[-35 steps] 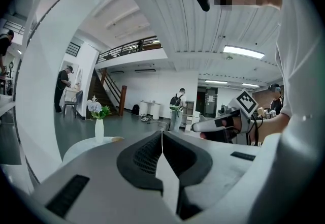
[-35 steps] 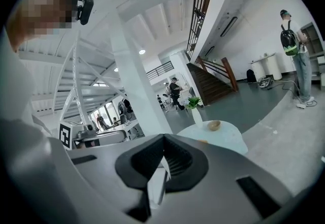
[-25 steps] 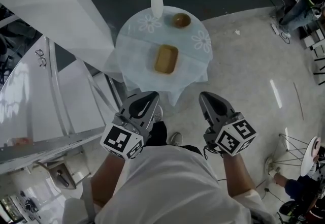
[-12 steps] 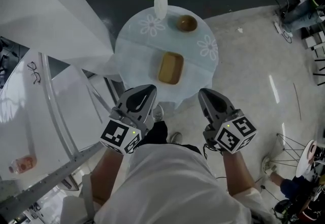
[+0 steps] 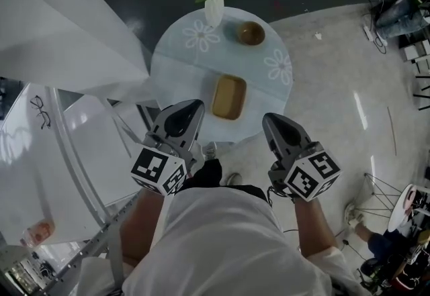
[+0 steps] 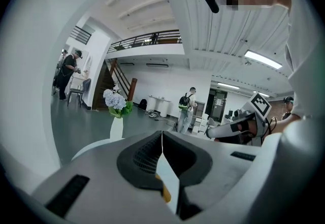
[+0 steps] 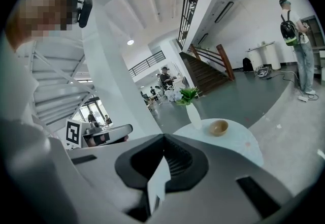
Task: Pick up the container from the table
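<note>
Since a second ago, the round surface (image 5: 176,66) has been sliding closer to us in the head view. Our left gripper (image 5: 191,105) has been rising, and its tip is now overlapping the near edge of the surface. The yellow container (image 5: 228,96) is lying on the near half of the surface, untouched, just ahead of the gap between our two grippers. We are holding the right gripper (image 5: 269,117) beside the left one, short of the surface and over the floor (image 5: 336,86). Both grippers are clenched, their jaws pressing together with nothing between them. A white vase (image 5: 213,11) of pale flowers is standing at the far edge. A small brown bowl (image 5: 250,33) is sitting to its right, well apart from the container.
</note>
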Demonstrator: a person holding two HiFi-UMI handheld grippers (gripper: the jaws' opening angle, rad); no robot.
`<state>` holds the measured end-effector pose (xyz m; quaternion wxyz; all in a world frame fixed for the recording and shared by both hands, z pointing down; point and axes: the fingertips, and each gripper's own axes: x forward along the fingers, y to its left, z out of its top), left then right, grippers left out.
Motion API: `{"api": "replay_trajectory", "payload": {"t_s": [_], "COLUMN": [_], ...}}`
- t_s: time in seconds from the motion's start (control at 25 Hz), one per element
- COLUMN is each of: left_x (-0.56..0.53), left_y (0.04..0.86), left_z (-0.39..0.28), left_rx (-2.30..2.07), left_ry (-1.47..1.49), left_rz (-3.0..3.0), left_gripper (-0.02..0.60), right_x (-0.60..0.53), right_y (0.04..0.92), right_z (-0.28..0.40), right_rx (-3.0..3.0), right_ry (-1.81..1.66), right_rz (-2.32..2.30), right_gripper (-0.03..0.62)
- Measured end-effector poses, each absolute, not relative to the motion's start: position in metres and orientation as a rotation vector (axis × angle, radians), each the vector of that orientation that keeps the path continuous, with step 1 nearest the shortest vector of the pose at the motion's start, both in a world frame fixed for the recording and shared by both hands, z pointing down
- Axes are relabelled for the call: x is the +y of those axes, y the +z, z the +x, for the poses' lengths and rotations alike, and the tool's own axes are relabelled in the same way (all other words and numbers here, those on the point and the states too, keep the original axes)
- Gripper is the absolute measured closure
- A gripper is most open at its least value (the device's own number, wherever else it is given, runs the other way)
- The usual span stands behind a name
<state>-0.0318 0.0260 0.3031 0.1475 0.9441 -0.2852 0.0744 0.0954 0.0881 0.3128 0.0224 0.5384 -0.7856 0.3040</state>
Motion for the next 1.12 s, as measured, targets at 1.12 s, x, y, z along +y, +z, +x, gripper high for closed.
{"api": "replay_trajectory", "payload": {"t_s": [1.12], "left_x": [-0.027], "left_y": [0.355], "left_z": [-0.003], "left_rx": [-0.864], "left_ry": [0.341], "left_rz": [2.634], "left_gripper": [0.560], "right_x": [-0.004], "right_y": [0.362], "right_z": [0.125], "right_rx": [-2.412], "right_ry": [0.957], "right_rz": [1.501], "right_gripper": [0.579]}}
